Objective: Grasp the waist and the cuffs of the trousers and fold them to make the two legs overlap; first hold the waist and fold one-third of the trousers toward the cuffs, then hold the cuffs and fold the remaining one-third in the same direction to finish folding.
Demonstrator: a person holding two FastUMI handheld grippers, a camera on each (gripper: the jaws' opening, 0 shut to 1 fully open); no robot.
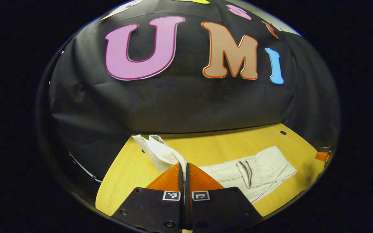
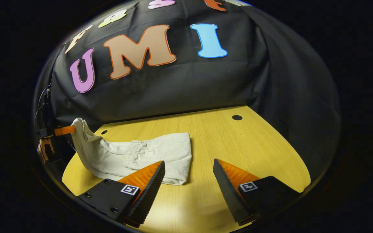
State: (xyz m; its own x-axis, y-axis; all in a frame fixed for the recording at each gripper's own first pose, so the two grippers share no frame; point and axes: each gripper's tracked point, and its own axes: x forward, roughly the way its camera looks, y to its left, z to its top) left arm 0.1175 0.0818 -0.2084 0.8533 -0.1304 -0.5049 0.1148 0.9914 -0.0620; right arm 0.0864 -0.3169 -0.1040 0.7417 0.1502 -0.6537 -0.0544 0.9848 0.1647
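Left tool (image 1: 184, 168) pinched closed and raised; right tool (image 2: 189, 168) spread wide.

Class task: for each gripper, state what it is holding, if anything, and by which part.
The left gripper is shut on the trousers, pinching one lifted end; waist or cuffs cannot be told. The right gripper is open, holding nothing.

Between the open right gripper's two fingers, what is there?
Bare table, seen in the right gripper view: the right gripper stands open above the wood, with the trousers behind its left finger, not in the gap.
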